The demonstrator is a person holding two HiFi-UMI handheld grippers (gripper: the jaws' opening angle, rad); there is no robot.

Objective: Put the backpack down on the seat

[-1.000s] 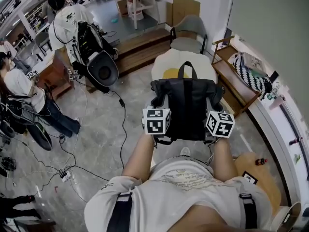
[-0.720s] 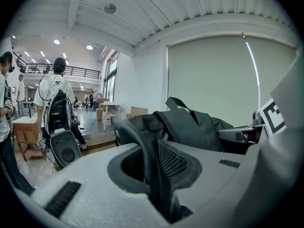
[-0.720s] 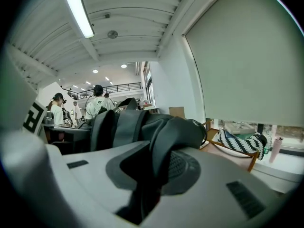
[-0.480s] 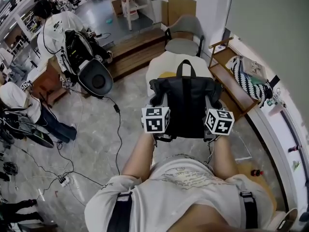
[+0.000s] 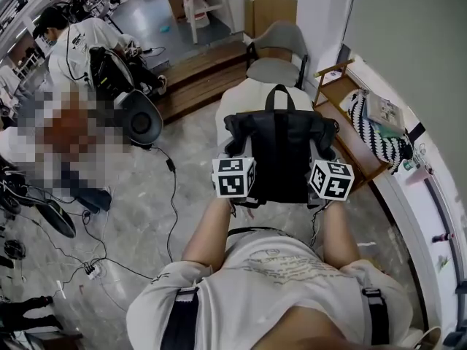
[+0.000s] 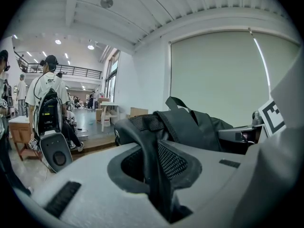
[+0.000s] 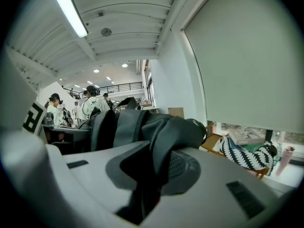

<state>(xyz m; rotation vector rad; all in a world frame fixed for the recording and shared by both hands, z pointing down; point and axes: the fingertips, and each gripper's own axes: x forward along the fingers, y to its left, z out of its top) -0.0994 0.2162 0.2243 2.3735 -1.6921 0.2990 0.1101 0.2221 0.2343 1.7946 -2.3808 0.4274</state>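
Head view: the backpack (image 5: 281, 155) is held upright, above the cream seat (image 5: 239, 100) (which lies ahead and below). One shoulder strap (image 6: 151, 146) is pinched in the left gripper (image 6: 161, 198), the other strap (image 7: 164, 146) in the right gripper (image 7: 142, 194).

Head view: backpack (image 5: 281, 155) carried forward, sits higher in frame than a second ago, and now covers more of seat (image 5: 232, 106). The yellow patch on the seat, visible before, is now hidden behind the bag. Moved forward with it: left hand-held gripper (image 6: 160, 177) and right hand-held gripper (image 7: 149, 177), cubes slightly higher in frame. The grey chair (image 5: 276, 70) beyond looks nearer. The person in white shirt (image 5: 73, 39) has slid toward the left edge. The round wooden thing and small red bottle at lower right have gone from view.
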